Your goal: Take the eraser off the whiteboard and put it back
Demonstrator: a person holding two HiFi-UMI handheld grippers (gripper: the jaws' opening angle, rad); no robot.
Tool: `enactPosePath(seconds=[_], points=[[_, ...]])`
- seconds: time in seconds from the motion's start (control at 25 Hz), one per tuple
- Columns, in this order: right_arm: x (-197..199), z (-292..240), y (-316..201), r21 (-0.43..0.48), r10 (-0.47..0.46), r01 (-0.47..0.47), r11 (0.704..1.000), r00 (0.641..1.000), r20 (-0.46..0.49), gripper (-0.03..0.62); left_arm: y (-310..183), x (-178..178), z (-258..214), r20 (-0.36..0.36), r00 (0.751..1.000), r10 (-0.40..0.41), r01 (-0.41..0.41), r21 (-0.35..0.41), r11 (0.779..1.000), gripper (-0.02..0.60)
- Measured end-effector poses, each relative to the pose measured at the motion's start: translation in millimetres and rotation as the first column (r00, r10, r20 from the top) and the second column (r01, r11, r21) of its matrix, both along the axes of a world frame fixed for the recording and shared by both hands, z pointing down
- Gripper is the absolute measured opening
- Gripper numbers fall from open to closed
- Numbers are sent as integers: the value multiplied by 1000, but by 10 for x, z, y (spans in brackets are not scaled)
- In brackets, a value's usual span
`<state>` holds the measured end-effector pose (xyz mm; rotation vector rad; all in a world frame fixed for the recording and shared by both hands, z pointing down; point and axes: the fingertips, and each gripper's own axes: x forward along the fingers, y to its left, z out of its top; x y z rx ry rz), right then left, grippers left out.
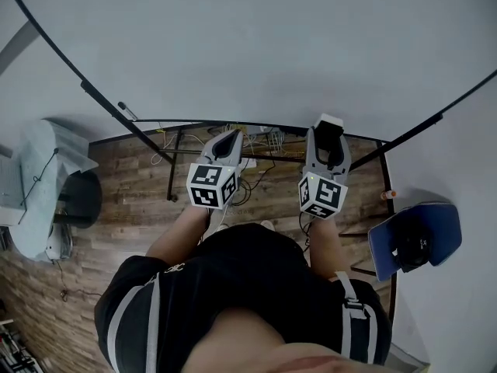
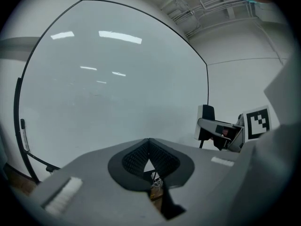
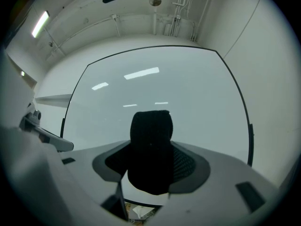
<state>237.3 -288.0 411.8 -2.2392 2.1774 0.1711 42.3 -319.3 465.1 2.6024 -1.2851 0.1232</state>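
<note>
A large whiteboard (image 1: 248, 45) on a black stand fills the space ahead of me. My right gripper (image 1: 329, 130) is shut on the eraser (image 1: 331, 120), a block with a white back and black felt. It is held close to the board's lower right part, and I cannot tell whether it touches. In the right gripper view the black eraser (image 3: 150, 149) stands upright between the jaws of the right gripper (image 3: 150, 161). My left gripper (image 1: 227, 140) is shut and holds nothing, pointing at the board (image 2: 113, 88) beside the right one. The left gripper view shows its tips (image 2: 149, 142) meeting.
A marker (image 1: 128, 111) lies on the board's ledge at the left. Cables (image 1: 252, 150) hang under the board over the wooden floor. A blue chair (image 1: 435, 228) with a black object on it stands at the right. A pale covered machine (image 1: 43, 185) stands at the left.
</note>
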Motion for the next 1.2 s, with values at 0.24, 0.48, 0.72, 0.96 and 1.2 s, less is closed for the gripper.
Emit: enactPosePath(seconds=[0.24, 0.48, 0.72, 0.96, 1.2], points=[[-17, 39, 56, -6, -19, 19, 1000, 1000, 12, 238, 48, 37, 0, 7, 1000, 5, -5, 0, 1000, 11], [-39, 19, 75, -3, -31, 31, 1000, 999, 22, 238, 84, 38, -1, 11, 1000, 6, -6, 0, 1000, 9], [-58, -31, 74, 5, -35, 34, 999, 999, 21, 238, 107, -4, -5, 13, 1000, -5, 5, 3, 1000, 9], [-157, -128, -85, 17, -61, 61, 998, 998, 13, 238, 75, -132, 3, 11, 1000, -29, 28, 3, 1000, 11], [-138, -296, -380, 2, -61, 61, 998, 998, -4, 238, 61, -348, 23, 12, 997, -75, 75, -2, 997, 11]])
